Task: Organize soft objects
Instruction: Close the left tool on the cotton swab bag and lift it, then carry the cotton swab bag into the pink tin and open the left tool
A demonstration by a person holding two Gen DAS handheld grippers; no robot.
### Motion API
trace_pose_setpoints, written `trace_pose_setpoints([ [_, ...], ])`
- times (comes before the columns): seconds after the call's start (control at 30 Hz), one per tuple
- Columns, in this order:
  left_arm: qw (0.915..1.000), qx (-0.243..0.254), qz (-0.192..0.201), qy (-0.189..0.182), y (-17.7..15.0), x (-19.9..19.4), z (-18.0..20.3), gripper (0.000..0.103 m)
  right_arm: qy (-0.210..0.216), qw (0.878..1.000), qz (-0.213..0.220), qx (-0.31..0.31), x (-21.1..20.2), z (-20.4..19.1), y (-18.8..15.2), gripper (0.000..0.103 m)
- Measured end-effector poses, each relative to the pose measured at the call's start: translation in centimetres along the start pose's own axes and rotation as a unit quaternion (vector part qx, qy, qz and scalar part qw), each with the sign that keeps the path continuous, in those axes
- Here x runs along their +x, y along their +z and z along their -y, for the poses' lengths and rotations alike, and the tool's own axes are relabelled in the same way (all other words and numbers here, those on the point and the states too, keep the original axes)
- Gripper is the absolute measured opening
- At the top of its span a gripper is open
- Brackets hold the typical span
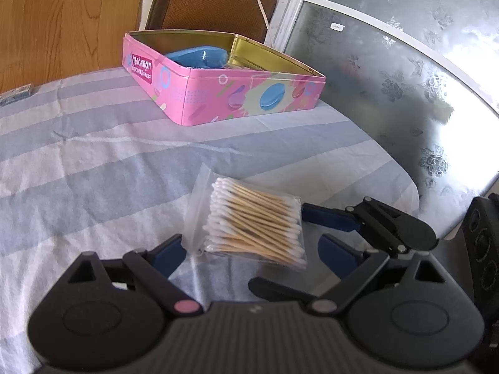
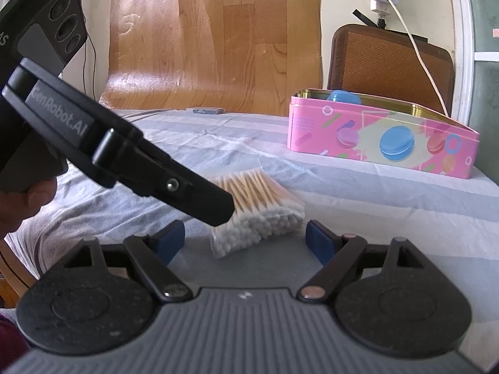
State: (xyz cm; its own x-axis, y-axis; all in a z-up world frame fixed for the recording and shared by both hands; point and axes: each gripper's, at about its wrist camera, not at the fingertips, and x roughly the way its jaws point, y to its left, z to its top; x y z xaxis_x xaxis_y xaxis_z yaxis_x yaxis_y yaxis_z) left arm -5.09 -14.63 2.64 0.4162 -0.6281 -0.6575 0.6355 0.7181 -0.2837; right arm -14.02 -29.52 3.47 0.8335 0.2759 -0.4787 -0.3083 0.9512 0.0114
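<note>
Nearest in the left wrist view sat the left gripper [image 1: 253, 257], jaws spread wide, blue pads on either side of the swab bag [image 1: 254, 222] and clear of it. Lay flat on the striped cloth [image 1: 93, 162], that bag: clear plastic, packed with wooden-stemmed cotton swabs, white tips at both ends. At its right edge showed the right gripper [image 1: 327, 230], also parted, one blue finger [image 1: 324, 216] very close to the bag's right side; contact could not be told. Further back, near the cloth's far edge, stood the tin [image 1: 218, 93], pink, lidless, printed with macarons, with a blue object [image 1: 196, 57] inside. At the far left edge of the cloth lay a small blue-and-white pack [image 1: 15, 93]. To the right, beyond the cloth, shone a flowered table cover [image 1: 405, 78]. Behind the tin stood a brown chair back [image 1: 215, 0] with a white cable [image 1: 262, 6] hanging across it.

From the right wrist view, the right gripper [image 2: 244, 240] was open, nothing between its pads, with the swab bag [image 2: 259, 208] just ahead and roughly centred in the gap. Crossing from the left came the left gripper's black finger [image 2: 215, 205], its tip over the bag's left part. Beyond, to the right, stood the tin [image 2: 383, 146].
</note>
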Motion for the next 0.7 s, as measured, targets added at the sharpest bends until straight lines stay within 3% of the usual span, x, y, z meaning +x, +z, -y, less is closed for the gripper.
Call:
trace_pose_setpoints([
  [0.37, 0.9999, 0.004, 0.006, 0.013, 1.1, 0.4, -0.2, 0.093, -0.010, 1.000, 0.006, -0.008, 0.5, 0.2, 0.4, 0.088],
  [0.47, 0.9999, -0.006, -0.005, 0.008, 1.1, 1.5, -0.7, 0.086, -0.011, 1.000, 0.005, -0.004, 0.6, 0.8, 0.5, 0.089],
  [0.5, 1.0000, 0.000, 0.002, 0.007, 1.1, 1.5, -0.6, 0.077, -0.009, 1.000, 0.003, -0.005, 0.8, 1.0, 0.5, 0.088],
  [0.53, 1.0000, 0.008, 0.001, 0.002, 1.0, 1.7, -0.3, 0.070, -0.006, 1.000, 0.000, -0.007, 1.0, 1.0, 0.5, 0.079],
  [0.6, 0.9998, 0.020, 0.003, 0.003, 1.1, 1.7, 0.3, 0.068, 0.009, 1.000, 0.004, -0.002, 1.3, 1.1, 0.4, 0.063],
  [0.7, 0.9989, 0.042, 0.020, 0.001, 3.1, 0.9, 0.7, 0.068, 0.014, 1.000, 0.016, 0.007, 1.2, 1.0, 1.0, 0.060],
])
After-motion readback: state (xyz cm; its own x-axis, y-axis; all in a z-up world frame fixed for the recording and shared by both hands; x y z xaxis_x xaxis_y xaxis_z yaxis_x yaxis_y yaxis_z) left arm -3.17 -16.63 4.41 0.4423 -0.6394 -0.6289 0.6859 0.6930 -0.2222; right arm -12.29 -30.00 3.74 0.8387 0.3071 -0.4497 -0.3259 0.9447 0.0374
